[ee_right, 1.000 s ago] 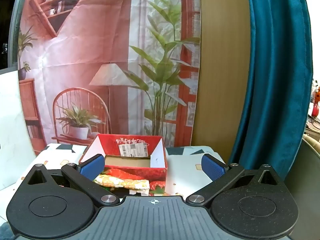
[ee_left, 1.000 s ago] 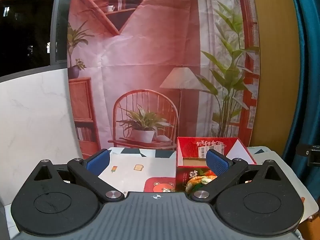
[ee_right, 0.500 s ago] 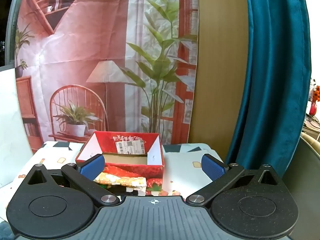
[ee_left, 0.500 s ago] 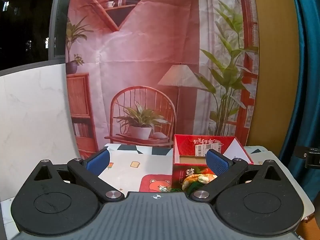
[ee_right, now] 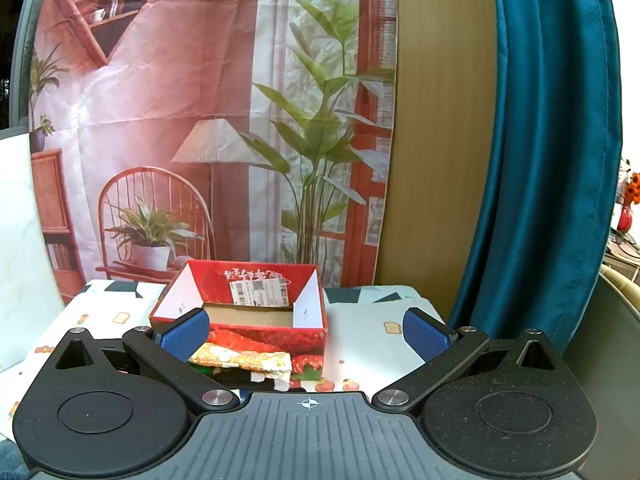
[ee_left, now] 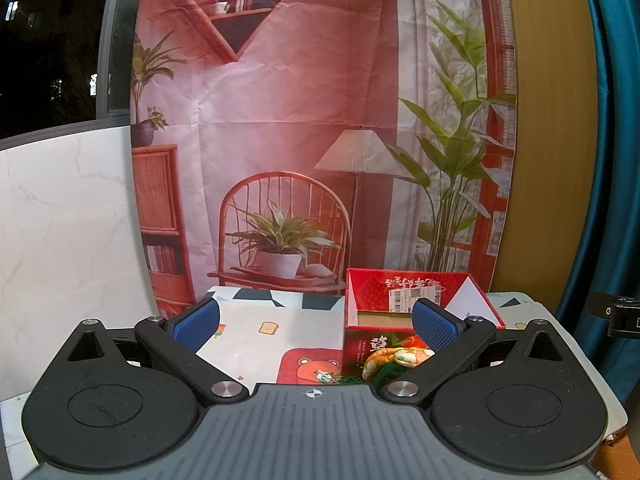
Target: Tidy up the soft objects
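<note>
An open red cardboard box (ee_left: 380,344) (ee_right: 256,328) stands on the table at the back. A soft toy in orange, green and cream (ee_left: 394,360) lies against the box's front; in the right wrist view it shows as a patterned cream and orange soft object (ee_right: 244,360). My left gripper (ee_left: 314,322) is open and empty, held above the table in front of the box. My right gripper (ee_right: 306,330) is open and empty, also in front of the box.
The table has a printed cloth (ee_left: 276,332) with a red bear mat (ee_left: 308,368). A printed backdrop (ee_left: 304,120) hangs behind, a white marble panel (ee_left: 60,240) is at the left, a teal curtain (ee_right: 540,160) at the right.
Both grippers have pitched up a little, so the box and table sit lower in view. Jaws stay open and empty.
</note>
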